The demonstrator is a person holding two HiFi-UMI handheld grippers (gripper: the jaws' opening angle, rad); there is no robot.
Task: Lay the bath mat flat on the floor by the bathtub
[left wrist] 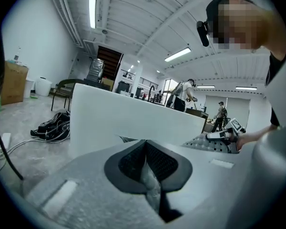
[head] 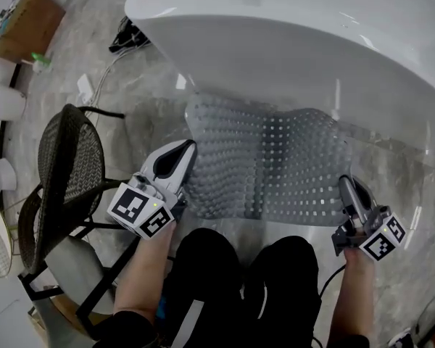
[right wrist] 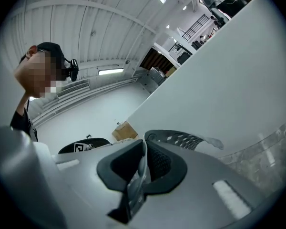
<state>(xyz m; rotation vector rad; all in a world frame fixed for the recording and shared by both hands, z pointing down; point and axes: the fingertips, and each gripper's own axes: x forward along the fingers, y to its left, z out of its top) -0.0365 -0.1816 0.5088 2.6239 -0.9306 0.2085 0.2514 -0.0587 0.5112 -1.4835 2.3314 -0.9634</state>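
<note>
A clear, bumpy bath mat (head: 275, 162) with rows of holes is stretched out low over the grey marble floor, right beside the white bathtub (head: 297, 42). My left gripper (head: 188, 151) is shut on the mat's near left corner; a thin strip of clear mat (left wrist: 150, 185) shows pinched between its dark pads. My right gripper (head: 346, 183) is shut on the near right corner, with the mat edge (right wrist: 136, 182) clamped between its pads. In the right gripper view the mat (right wrist: 181, 138) curves toward the tub wall (right wrist: 229, 80). The mat sags slightly between the two grips.
A black mesh chair (head: 65, 172) stands close on the left, next to my left hand. Black cables and a bag (head: 127, 38) lie at the tub's far left end. A cardboard box (head: 25, 24) and white buckets (head: 0, 104) line the far left. My knees (head: 246, 274) are just behind the mat.
</note>
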